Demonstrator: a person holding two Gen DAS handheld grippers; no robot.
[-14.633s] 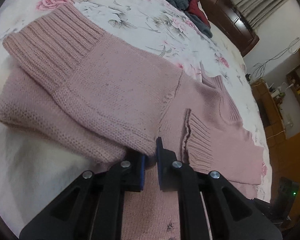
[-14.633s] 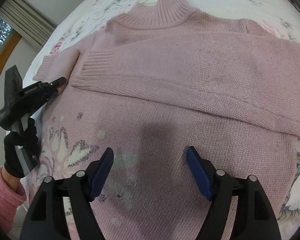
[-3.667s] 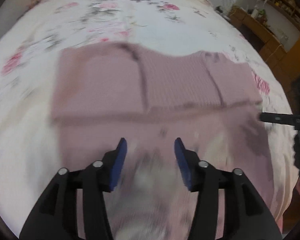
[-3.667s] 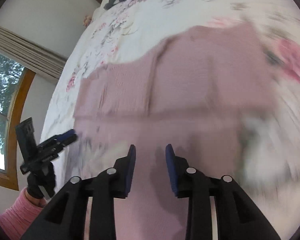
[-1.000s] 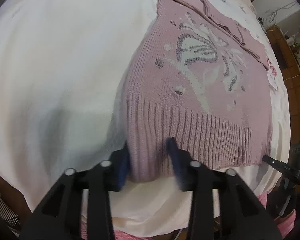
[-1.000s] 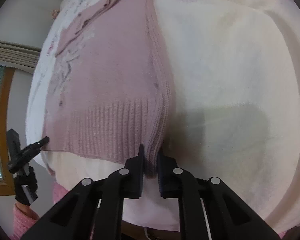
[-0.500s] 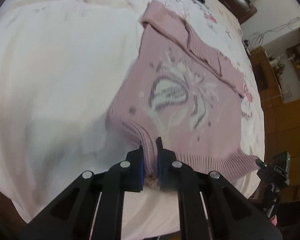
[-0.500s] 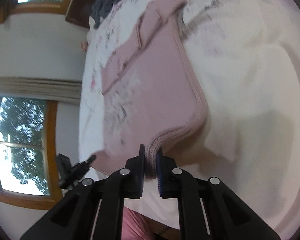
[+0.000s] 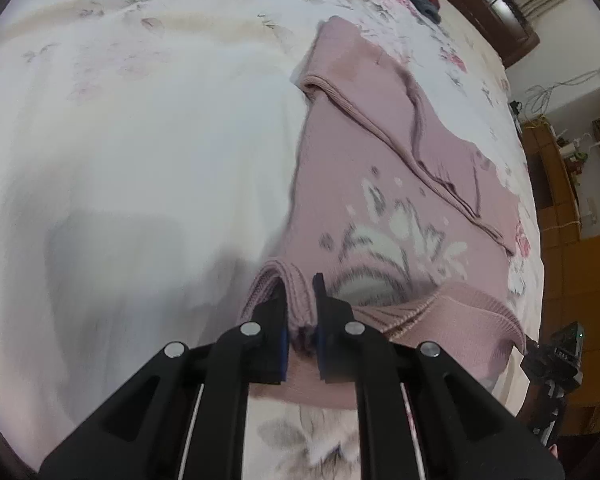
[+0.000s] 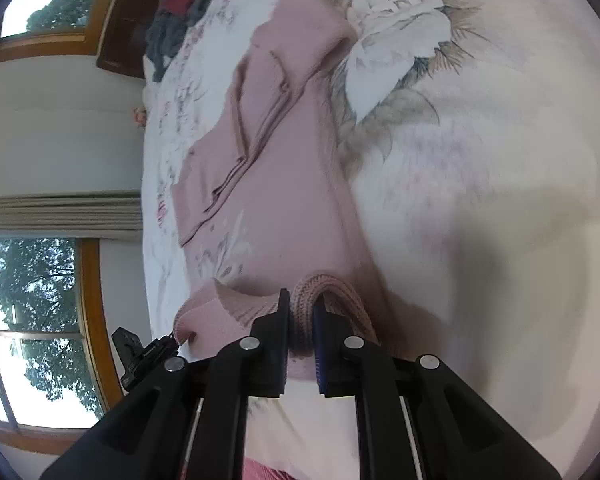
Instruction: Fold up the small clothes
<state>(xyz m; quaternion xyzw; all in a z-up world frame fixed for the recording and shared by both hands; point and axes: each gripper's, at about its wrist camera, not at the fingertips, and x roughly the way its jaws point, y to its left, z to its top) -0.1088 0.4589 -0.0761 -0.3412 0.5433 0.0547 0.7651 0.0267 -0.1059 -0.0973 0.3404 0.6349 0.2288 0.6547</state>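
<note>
both left tongs (image 9: pixel 300 312) and right tongs (image 10: pixel 300 320) pinch the sweater (image 9: pixel 380 184) hem; clothes pile (image 10: pixel 176 16) lies well apart

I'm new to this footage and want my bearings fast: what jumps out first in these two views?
A pink knit sweater lies on a floral bedspread, sleeves folded across its chest. Each gripper pinches a corner of its ribbed hem, left gripper and right gripper, lifting it off the bed. A heap of dark clothes sits by the headboard.
</note>
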